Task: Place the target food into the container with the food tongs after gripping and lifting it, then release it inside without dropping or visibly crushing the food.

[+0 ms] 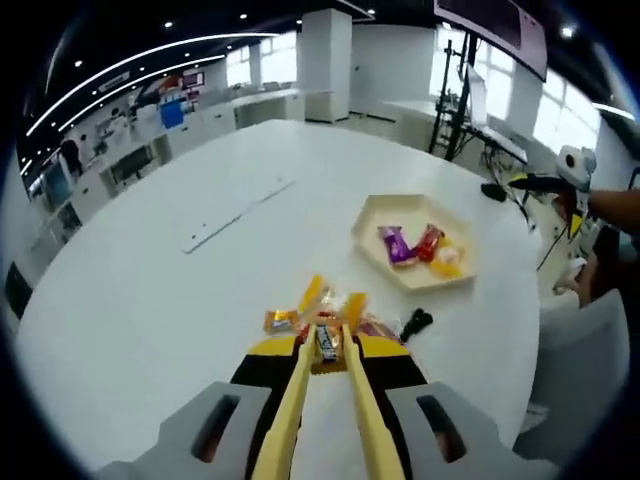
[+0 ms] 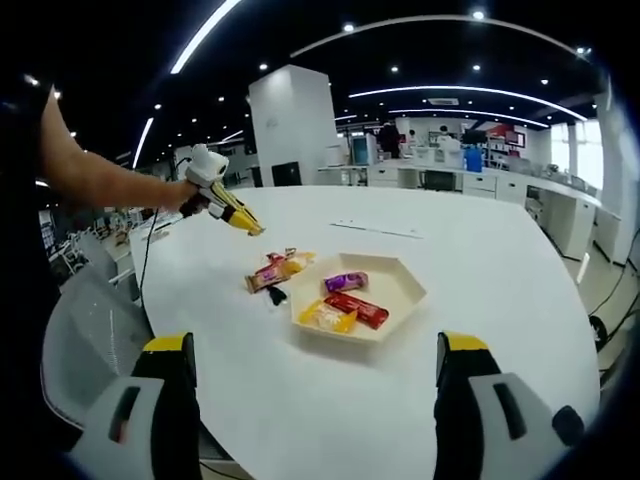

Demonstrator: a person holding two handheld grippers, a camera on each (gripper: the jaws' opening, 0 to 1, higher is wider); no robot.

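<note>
Left gripper view: the left tool (image 1: 330, 345) carries yellow food tongs (image 1: 325, 400), which extend forward between its jaws. The tong tips are closed on a dark wrapped snack bar (image 1: 327, 342), which lies at the near edge of a small pile of wrapped snacks (image 1: 320, 310) on the white bench (image 1: 150, 300). Whether the bar is clear of the bench cannot be determined. Ahead and to the right of the tips stands the hexagonal tray (image 1: 372, 222), already holding several wrapped items. A small black object (image 1: 416, 322) lies just right of the pile.

Judgement: the grip is made; lift, transfer and release in the tray remain.

Right gripper view: the right tool (image 2: 315, 400) is held low with its jaws wide apart and empty, well short of the tray (image 2: 400, 305). Beyond the tray and to the left, a person's forearm (image 2: 95, 175) reaches in level, holding the left tool (image 2: 245, 225) angled down toward the snack pile (image 2: 275, 270).
</note>
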